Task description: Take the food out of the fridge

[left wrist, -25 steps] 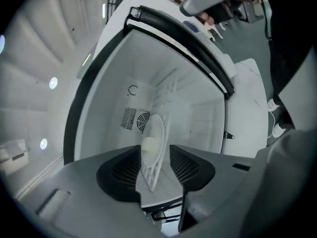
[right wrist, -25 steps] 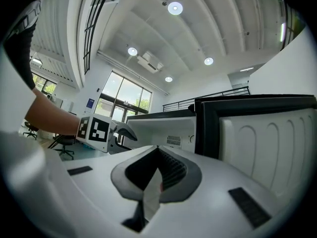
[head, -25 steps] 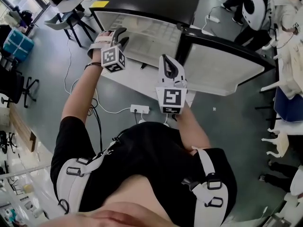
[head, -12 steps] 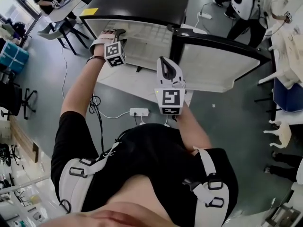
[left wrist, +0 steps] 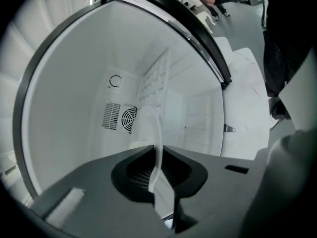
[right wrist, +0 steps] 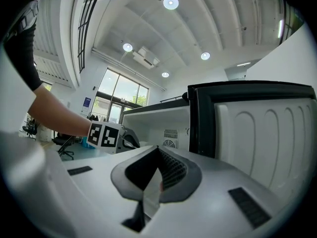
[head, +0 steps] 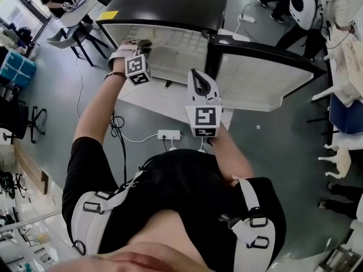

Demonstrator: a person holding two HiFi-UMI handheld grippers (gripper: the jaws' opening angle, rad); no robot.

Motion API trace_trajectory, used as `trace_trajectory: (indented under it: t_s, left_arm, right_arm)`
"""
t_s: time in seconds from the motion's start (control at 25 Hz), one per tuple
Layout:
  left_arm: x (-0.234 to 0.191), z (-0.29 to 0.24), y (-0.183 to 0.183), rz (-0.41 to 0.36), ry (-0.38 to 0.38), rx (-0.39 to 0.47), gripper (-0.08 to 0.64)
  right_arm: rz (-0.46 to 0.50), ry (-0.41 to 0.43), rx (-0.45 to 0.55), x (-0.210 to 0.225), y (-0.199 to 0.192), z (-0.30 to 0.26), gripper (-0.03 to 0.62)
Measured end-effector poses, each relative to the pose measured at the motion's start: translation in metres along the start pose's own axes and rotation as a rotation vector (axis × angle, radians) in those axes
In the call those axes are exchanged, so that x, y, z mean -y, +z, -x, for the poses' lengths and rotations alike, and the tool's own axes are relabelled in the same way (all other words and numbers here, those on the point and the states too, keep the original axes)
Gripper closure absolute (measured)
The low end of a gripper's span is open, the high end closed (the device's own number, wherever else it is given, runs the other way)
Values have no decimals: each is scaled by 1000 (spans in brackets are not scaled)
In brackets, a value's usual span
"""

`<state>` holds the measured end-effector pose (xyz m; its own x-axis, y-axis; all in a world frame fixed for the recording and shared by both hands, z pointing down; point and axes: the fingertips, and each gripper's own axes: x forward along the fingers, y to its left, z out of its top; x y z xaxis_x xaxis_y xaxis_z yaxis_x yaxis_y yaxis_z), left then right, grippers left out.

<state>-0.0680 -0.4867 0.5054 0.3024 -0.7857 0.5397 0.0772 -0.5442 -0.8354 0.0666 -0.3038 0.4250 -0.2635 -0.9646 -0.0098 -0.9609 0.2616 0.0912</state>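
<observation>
left gripper (left wrist: 157, 148): jaws closing, almost together, pinched on a thin translucent white piece (left wrist: 158, 132). It's seen edge-on and runs up out of the jaws in a slight curve. Can't tell what it belongs to, so can't confirm it's the food. No other food item can be made out in any view.

The gripper is inside the fridge (left wrist: 74, 83), aimed at the white back wall. A round fan vent (left wrist: 129, 117) and a slotted grille (left wrist: 111, 115) sit behind the piece. In the head view the left gripper (head: 142, 43) reaches into the left side of the open compartment. Its marker cube (head: 137, 70) is just outside the opening.

right gripper (right wrist: 158, 152): clenched, nothing between the jaws, held in the air outside the fridge. In the head view the right gripper (head: 197, 75) sits in front of the black frame between the compartment and the open door (head: 255, 81), to the right of the left gripper and apart from it. Its own view shows the left gripper (right wrist: 125, 139) at the compartment mouth and the door (right wrist: 262, 128) close on the right.

Further out: the fridge (head: 170, 4) has a black top, and the door is swung open to the right with a white moulded liner. A power strip (head: 169, 134) lies on the grey floor (head: 272, 146) near the person's torso.
</observation>
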Motion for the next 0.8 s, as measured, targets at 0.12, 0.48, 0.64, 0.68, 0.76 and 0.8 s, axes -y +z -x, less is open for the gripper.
trace_trajectory:
  t_s: [0.12, 0.48, 0.64, 0.68, 0.76, 0.8]
  left_arm:
    - [0, 13, 3, -16, 47, 6, 540]
    - [18, 46, 10, 13, 158, -8, 545]
    - [33, 71, 6, -22, 171, -52, 546]
    - [35, 80, 5, -23, 178, -59, 545]
    - [38, 97, 1, -10, 188, -74, 545]
    - [39, 106, -1, -1, 192, -81, 546]
  right_arm:
    - [-14, 14, -4, -2, -2, -4, 584]
    - [-56, 70, 10, -10, -3, -14, 584]
    - [-63, 90, -7, -15, -11, -21, 584]
    - [-66, 96, -8, -17, -11, -22, 584]
    - [-71, 109, -6, -21, -11, -27, 584]
    - [-75, 118, -6, -24, -11, -30, 584]
